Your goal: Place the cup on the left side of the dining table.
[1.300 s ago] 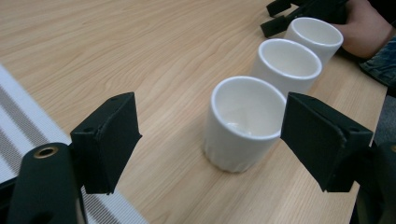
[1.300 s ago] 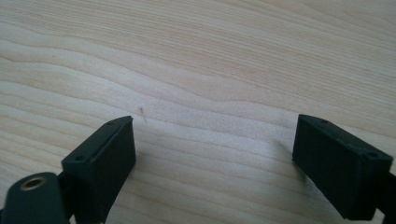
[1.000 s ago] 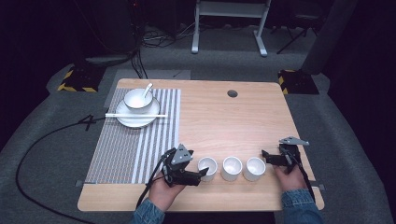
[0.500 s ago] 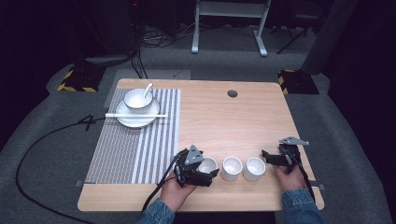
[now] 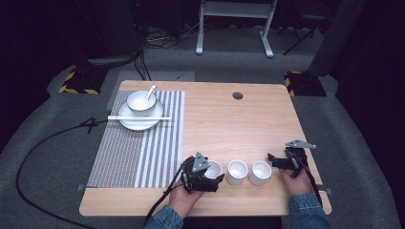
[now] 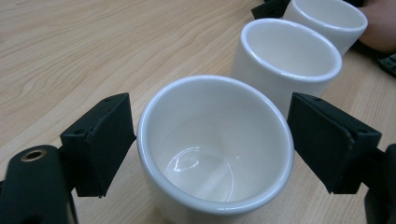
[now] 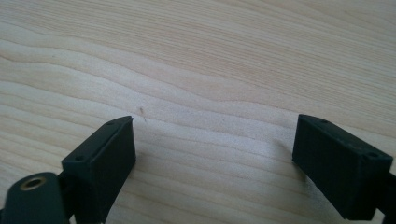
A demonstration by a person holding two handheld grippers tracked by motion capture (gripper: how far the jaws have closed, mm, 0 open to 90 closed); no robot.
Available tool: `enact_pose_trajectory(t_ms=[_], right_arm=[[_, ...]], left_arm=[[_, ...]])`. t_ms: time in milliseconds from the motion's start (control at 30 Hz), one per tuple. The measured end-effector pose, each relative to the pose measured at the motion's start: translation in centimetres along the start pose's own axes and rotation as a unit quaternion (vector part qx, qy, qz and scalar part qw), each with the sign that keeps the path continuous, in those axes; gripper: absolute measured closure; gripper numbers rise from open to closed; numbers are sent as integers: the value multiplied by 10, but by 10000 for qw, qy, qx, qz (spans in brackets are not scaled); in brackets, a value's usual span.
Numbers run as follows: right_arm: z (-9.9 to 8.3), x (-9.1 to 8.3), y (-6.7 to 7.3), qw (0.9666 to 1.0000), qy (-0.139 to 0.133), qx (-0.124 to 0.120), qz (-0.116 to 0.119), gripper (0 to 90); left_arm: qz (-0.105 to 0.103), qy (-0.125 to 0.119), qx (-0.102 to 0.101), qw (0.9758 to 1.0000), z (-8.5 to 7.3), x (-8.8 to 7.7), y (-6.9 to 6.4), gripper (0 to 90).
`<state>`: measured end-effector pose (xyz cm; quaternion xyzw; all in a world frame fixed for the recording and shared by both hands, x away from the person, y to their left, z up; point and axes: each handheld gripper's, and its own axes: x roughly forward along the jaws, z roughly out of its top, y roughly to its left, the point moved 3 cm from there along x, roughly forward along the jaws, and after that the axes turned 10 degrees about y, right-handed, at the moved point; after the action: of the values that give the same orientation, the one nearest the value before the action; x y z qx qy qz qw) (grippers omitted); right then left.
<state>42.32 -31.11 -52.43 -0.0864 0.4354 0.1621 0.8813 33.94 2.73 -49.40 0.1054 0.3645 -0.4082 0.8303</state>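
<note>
Three white cups stand in a row near the table's front edge: the left cup (image 5: 213, 168) (image 6: 215, 154), the middle cup (image 5: 237, 171) (image 6: 287, 51) and the right cup (image 5: 260, 171) (image 6: 329, 16). All are upright and empty. My left gripper (image 5: 214, 172) (image 6: 210, 140) has just been opening, and the left cup now sits between its jaws, one pad close on each side with no clear squeeze. My right gripper (image 5: 274, 162) (image 7: 215, 154) rests just right of the right cup, open, with bare wood between its pads.
A striped placemat (image 5: 143, 152) covers the table's left half. At its far end a plate (image 5: 129, 122) holds a bowl (image 5: 140, 101) with a spoon, and chopsticks (image 5: 138, 118) lie across the plate. A cable hole (image 5: 237, 96) lies far centre. Cables trail off the front edge.
My left gripper moved right and down onto the left cup, which now stands between its jaws. The right gripper and the cups kept still.
</note>
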Motion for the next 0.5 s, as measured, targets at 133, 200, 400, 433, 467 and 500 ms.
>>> enact_pose_trajectory(t_ms=[133, 200, 400, 433, 467, 500], right_arm=[[0, 0, 0, 10000, 0, 1, 0, 131], [0, 0, 0, 10000, 0, 1, 0, 132], [0, 0, 0, 10000, 0, 1, 0, 131], [0, 0, 0, 10000, 1, 1, 1, 131], [0, 0, 0, 10000, 1, 1, 1, 131], [0, 0, 0, 10000, 0, 2, 0, 131]], left_arm=[[38, 116, 39, 9999, -3, 6, 0, 166], [51, 173, 36, 9998, -5, 9, 0, 197], [225, 238, 182, 9993, -7, 11, -2, 263], [232, 234, 188, 9993, -7, 11, -2, 263], [232, 234, 188, 9993, -7, 11, -2, 264], [238, 236, 194, 9993, -7, 11, -2, 264]])
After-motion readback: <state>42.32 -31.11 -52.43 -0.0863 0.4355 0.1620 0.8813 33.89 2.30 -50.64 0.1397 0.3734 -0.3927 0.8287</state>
